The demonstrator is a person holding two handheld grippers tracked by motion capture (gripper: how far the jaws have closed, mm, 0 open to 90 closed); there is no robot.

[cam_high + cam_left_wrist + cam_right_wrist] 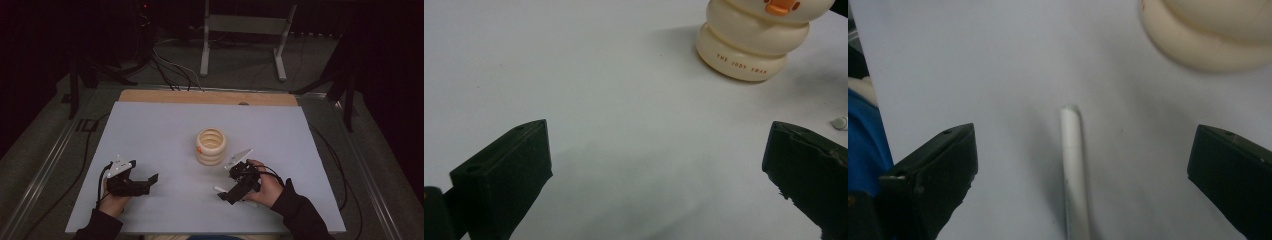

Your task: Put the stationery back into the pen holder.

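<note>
A cream ribbed holder [211, 146] with an orange beak stands upright near the middle of the white table [150, 130]; its base [744, 62] carries orange lettering. A thin white pen [1074, 165] lies flat on the table between the wide-apart jaws of my right gripper [1083, 175], untouched by either jaw. The right gripper [229, 192] sits at the front right, just in front of the holder [1213, 35]. My left gripper [148, 181] rests at the front left, open and empty [659, 175], pointing toward the holder. The pen's tip [840, 122] shows at the right edge there.
A wooden strip [207, 97] borders the table's far edge. Behind it stand a white metal frame [245, 30], dark stands and cables on the floor. A blue garment [865, 145] shows at the table's near edge.
</note>
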